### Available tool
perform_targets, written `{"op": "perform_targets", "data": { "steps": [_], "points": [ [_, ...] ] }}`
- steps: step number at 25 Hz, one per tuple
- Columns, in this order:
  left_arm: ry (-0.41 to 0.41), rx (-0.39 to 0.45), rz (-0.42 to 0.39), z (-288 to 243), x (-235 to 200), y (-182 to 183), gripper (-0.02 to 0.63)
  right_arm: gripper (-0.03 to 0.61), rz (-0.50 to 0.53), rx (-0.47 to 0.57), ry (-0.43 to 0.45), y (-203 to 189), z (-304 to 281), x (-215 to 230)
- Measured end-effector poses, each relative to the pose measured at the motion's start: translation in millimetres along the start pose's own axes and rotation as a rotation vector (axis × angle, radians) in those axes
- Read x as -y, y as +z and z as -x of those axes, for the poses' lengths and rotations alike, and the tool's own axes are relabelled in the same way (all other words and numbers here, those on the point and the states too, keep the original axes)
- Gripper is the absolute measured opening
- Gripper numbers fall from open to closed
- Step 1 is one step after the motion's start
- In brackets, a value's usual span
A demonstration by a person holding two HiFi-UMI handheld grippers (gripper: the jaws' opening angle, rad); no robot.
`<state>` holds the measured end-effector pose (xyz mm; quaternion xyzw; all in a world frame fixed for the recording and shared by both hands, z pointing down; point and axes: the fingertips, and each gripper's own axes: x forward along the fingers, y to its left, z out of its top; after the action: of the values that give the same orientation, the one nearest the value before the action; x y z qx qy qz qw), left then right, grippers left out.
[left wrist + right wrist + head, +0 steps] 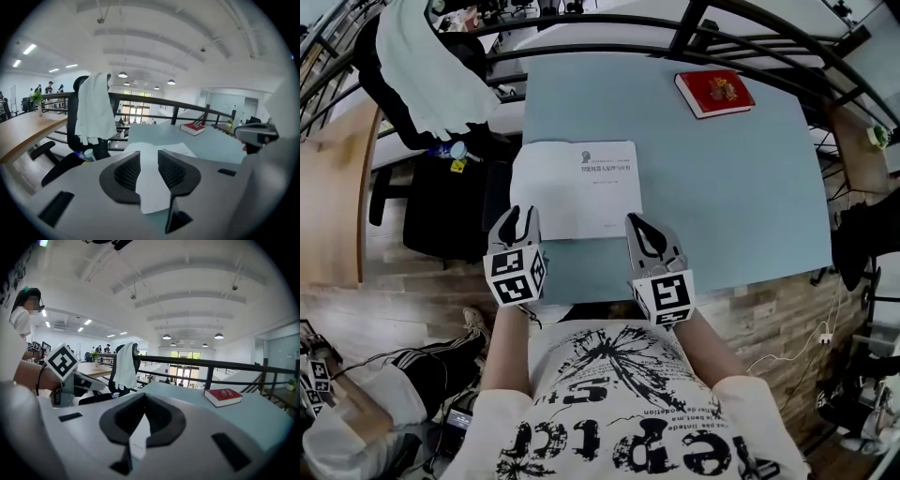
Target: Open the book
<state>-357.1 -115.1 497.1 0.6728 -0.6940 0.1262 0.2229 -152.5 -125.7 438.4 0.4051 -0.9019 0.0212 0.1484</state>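
A white book lies flat on the blue-grey table near its front left corner, a white page with small print facing up. My left gripper hovers over the book's near left corner, open, with nothing between its jaws; the white page shows beyond the gap in the left gripper. My right gripper sits just off the book's near right corner. In the right gripper view the right gripper has its tips together, shut on nothing, with a strip of the page seen under them.
A closed red book lies at the table's far right, also seen as the red book and the red book. A black chair draped with white cloth stands left of the table. A dark railing runs behind it.
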Motion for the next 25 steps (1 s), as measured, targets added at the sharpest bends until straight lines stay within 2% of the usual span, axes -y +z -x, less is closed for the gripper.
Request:
{"op": "perform_targets", "data": {
  "steps": [5,8,12,18,25],
  "points": [
    [-0.132,0.174,-0.070,24.9,49.8,67.8,0.041,0.009,-0.007,0.087,-0.007,25.0,13.2,8.4],
    [-0.248,0.258,-0.105,40.4,81.5,96.4,0.027,0.009,-0.014,0.147,-0.026,39.4,21.8,16.5],
    [-0.359,0.314,-0.157,51.4,116.8,109.1,0.021,0.009,-0.025,0.184,-0.047,48.4,28.1,28.1],
    [-0.418,0.364,-0.194,62.3,145.1,116.0,0.018,0.009,-0.014,0.197,-0.048,57.1,32.7,38.5],
    [-0.419,0.379,-0.201,65.9,153.9,118.7,0.018,0.008,0.001,0.205,-0.063,66.8,37.1,47.5]
  ]
}}
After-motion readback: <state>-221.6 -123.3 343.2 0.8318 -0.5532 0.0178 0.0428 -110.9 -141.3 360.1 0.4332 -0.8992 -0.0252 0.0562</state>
